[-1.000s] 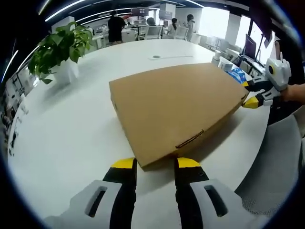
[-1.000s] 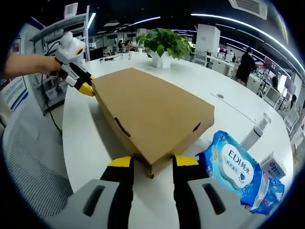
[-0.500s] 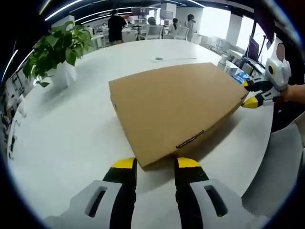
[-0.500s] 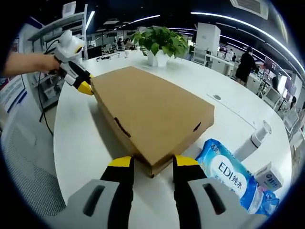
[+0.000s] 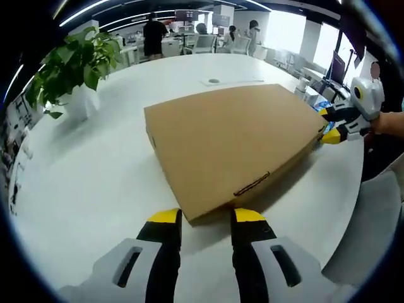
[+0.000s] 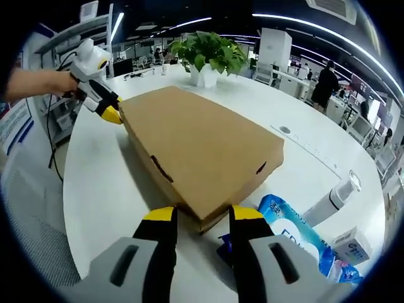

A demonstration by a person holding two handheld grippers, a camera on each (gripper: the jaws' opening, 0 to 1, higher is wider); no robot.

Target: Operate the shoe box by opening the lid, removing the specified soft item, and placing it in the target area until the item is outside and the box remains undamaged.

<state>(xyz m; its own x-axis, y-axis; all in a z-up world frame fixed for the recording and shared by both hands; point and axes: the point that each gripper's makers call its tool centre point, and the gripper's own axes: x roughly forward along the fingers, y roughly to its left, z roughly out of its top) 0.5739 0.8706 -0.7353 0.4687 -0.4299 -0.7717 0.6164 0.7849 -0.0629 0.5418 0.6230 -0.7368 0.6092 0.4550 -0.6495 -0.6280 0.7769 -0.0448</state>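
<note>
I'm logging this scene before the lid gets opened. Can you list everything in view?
Shoe box: one, brown cardboard, lid closed, on the table.
Table: one, white, round.
Potted plant: one, green in white pot, far side of table.
Wipes pack: one, blue, beside the box.
Pump bottle: one, white, behind the wipes.
Small carton: one, white and blue, near wipes.
Left tool: yellow-tipped, open at a box corner.
Right tool: yellow-tipped, open at opposite corner.

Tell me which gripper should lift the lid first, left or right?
Probably left, by a small margin. The left gripper straddles a corner of the closed shoe box right by the lid's tab slot. The right gripper straddles the opposite corner with the wipes pack crowding its jaw.
</note>
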